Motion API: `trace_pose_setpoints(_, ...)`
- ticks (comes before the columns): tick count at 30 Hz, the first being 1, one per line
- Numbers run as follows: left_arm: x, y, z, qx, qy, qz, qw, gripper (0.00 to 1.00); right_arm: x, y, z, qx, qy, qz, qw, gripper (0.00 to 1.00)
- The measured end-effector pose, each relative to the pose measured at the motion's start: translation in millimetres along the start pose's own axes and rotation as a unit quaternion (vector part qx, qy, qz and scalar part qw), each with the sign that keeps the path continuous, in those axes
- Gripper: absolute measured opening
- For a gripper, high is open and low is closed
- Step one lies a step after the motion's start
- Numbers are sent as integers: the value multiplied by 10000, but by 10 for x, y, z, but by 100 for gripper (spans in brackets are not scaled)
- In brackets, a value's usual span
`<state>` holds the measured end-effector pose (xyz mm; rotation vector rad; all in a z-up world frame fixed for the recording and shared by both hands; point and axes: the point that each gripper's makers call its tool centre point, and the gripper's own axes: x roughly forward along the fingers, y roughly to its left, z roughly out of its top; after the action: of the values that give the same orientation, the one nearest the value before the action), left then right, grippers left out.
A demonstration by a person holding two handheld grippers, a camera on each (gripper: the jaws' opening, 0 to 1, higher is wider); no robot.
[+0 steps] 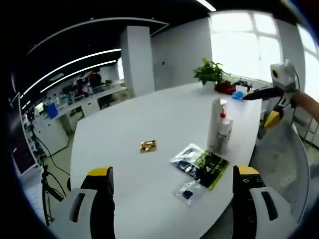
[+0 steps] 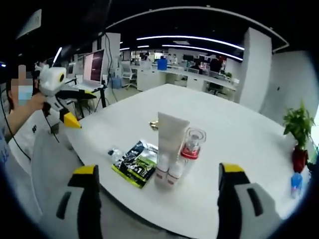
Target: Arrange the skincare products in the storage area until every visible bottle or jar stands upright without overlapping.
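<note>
**Upright cluster near table edge, knock-over risk**

Main risk: tipping the tall white tube (image 2: 171,135), standing cap-down on a narrow base, touching the pump bottle (image 2: 191,145) and two small bottles (image 2: 168,174). Any side contact could topple the lot. Cluster near table (image 2: 239,134) edge, beside dark sachets (image 2: 137,160). Tube matte white, pump with clear cap and red collar. Left gripper (image 1: 172,186) and right gripper (image 2: 155,184): jaws spread wide, holding nothing.
</note>
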<state>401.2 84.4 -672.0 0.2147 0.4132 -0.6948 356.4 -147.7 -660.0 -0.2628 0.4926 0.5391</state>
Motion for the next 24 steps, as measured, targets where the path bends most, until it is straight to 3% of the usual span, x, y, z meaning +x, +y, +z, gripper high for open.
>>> trace_pose_setpoints(5, 96, -2, 21, 4, 65, -11, 10000, 97, 1, -93, 32, 8, -13, -16, 10000, 100)
trace_pose_setpoints(9, 158, 47, 11, 4, 197, 170, 9997, 97, 84, -159, -4, -50, -2, 97, 9999, 100)
trace_pose_setpoints(24, 535, 45, 216, 139, 305, 455, 9984, 97, 169, -388, -14, -256, -187, 604, 9977, 100)
